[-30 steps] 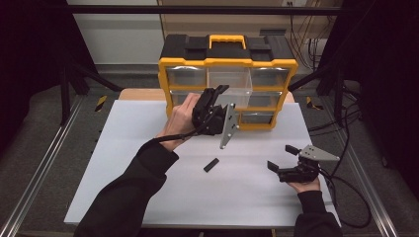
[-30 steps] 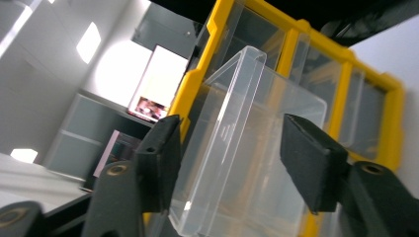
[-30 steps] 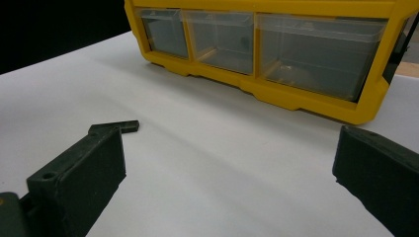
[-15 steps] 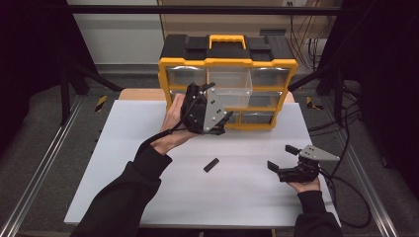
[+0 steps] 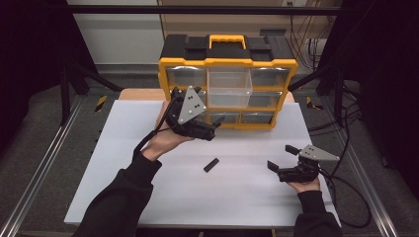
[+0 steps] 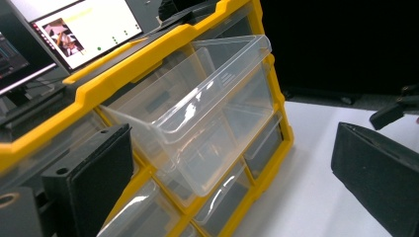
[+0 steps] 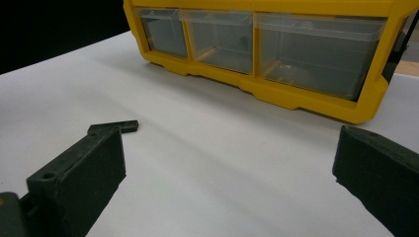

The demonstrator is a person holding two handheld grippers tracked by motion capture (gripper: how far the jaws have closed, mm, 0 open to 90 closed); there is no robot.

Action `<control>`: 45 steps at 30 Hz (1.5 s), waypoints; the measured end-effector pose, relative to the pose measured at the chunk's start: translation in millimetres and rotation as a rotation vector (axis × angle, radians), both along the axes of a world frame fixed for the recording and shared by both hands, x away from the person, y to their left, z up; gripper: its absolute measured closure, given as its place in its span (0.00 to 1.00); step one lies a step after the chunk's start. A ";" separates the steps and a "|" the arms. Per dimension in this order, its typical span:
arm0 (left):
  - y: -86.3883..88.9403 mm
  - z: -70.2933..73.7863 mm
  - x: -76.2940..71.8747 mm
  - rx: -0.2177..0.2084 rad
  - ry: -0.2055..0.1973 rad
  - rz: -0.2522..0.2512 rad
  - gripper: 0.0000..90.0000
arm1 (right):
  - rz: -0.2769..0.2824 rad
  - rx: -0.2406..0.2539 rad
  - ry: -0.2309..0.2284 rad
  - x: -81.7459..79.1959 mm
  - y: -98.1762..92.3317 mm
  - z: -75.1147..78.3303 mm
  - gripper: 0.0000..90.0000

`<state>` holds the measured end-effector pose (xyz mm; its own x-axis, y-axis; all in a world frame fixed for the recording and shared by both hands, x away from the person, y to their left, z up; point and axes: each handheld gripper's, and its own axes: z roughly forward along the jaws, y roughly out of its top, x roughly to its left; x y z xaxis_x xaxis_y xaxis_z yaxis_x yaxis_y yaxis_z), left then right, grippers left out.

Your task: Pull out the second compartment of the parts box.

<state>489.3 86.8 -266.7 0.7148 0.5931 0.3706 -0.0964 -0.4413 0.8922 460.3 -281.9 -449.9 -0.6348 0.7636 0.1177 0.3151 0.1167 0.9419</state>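
Left tool (image 5: 213, 129) shifted, jaws opening, labels unreadable

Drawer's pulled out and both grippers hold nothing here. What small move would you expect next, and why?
Probably the right gripper moves toward the small black part lying on the white table to pick it up. The clear middle drawer of the yellow organizer stands pulled out and looks empty, the left gripper has just been opening with nothing between its jaws, and the right gripper's jaws are open and face that part.
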 end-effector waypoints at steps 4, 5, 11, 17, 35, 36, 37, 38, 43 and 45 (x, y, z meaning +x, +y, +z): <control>8.6 -2.8 0.4 -0.028 0.033 -0.002 0.01 | -0.001 0.003 -0.002 -0.3 -0.1 0.3 0.00; 10.8 -3.8 0.2 -0.029 0.036 0.001 0.01 | -0.002 0.004 -0.002 -0.4 -0.2 0.4 0.00; 24.2 -11.6 -2.2 -0.068 0.070 -0.001 0.00 | 0.000 0.003 -0.001 -0.3 0.2 0.1 0.00; 32.9 -20.1 -3.1 -0.077 0.084 0.002 0.00 | 0.000 -0.001 0.003 0.1 0.6 -0.5 0.00; 46.4 -52.8 -2.7 -0.099 0.147 0.007 0.00 | -0.001 -0.003 0.006 0.1 0.8 -0.6 0.00; 46.8 -54.2 -2.7 -0.100 0.151 0.009 0.00 | 0.000 -0.003 0.007 0.1 0.8 -0.6 0.00; 47.2 -55.6 -2.7 -0.101 0.155 0.008 0.00 | -0.001 -0.004 0.006 0.1 0.8 -0.7 0.00; 47.6 -57.1 -2.8 -0.103 0.156 0.008 0.00 | 0.000 -0.004 0.007 0.1 0.8 -0.7 0.00; 50.0 -65.9 -2.5 -0.111 0.172 0.005 0.00 | 0.001 -0.004 0.008 0.2 0.5 -0.8 0.00; 51.1 -70.5 -1.8 -0.117 0.182 0.007 0.00 | 0.001 -0.005 0.010 0.2 0.9 -1.1 0.00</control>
<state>487.5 138.0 -337.2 0.7596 0.6293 0.1640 0.0735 -0.3336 0.9398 460.5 -281.0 -451.0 -0.6342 0.7638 0.1198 0.3240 0.1219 0.9382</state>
